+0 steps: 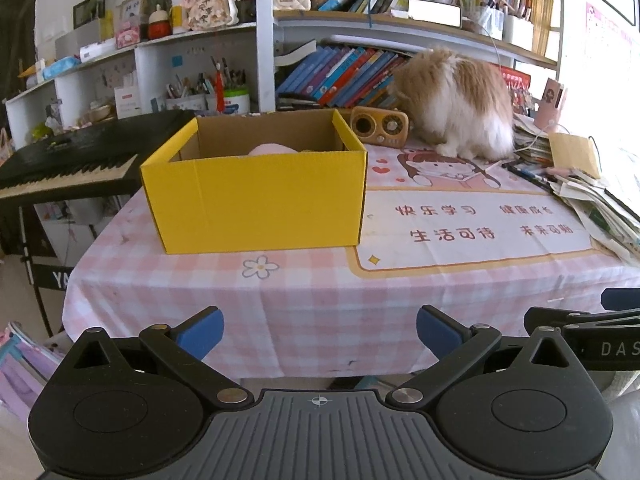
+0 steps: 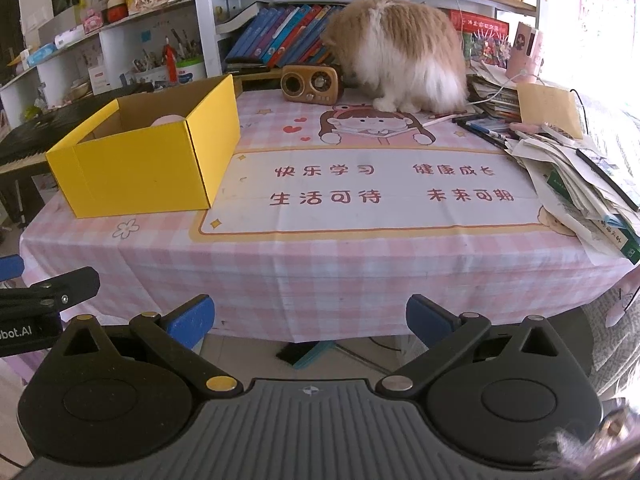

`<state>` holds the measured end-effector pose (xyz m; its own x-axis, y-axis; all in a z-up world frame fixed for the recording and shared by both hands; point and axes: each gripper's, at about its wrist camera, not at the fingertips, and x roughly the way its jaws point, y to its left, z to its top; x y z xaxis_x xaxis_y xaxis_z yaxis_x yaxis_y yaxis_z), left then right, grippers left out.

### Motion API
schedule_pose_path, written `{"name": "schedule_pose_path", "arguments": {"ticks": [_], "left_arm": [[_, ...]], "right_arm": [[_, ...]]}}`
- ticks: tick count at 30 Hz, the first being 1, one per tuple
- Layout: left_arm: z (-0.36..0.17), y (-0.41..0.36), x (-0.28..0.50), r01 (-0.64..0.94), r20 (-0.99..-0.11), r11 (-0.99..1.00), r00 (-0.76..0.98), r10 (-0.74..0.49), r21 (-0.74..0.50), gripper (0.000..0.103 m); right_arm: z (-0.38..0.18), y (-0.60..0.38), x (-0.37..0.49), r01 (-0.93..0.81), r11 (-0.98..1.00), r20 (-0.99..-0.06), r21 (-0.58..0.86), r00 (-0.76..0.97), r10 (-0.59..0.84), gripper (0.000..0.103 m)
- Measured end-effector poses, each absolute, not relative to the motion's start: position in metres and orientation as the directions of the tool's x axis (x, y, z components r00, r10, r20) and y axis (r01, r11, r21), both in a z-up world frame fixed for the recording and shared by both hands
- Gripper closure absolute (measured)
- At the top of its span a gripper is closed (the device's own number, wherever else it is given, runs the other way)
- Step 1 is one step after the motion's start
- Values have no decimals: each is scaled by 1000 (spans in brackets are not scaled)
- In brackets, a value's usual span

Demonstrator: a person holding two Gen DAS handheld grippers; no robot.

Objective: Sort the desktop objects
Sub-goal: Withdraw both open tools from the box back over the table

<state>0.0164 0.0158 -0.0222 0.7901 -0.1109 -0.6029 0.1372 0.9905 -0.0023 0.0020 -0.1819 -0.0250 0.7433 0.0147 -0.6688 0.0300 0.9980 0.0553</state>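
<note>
Claws, left (image 1: 320, 334) and right (image 2: 310, 320), gape wide and empty short of the bench (image 2: 320, 264); yellow box (image 1: 256, 196) stands open-topped, ready for sorted items.

Before you, an open yellow cardboard box (image 1: 256, 196) sits on the left part of the pink checked tablecloth (image 1: 304, 304), with a pale pink rounded object (image 1: 272, 149) lying inside it. To its right and farther back, a small wooden retro radio (image 2: 308, 83) stands just beside a fluffy cream-and-tan cat (image 2: 404, 56), both in front of a shelf of leaning books (image 1: 340, 76). A loose heap of papers and booklets (image 2: 580, 176) crowds the table's right edge. Left of the table stands a black electronic keyboard (image 1: 68, 160).
</note>
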Motion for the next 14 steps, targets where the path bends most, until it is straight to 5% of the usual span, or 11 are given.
{"name": "schedule_pose_path", "arguments": {"ticks": [14], "left_arm": [[-24, 12, 17, 145, -625, 989, 773, -114, -1, 0]], "right_arm": [[-26, -181, 2, 29, 998, -670, 56, 742, 16, 0]]}}
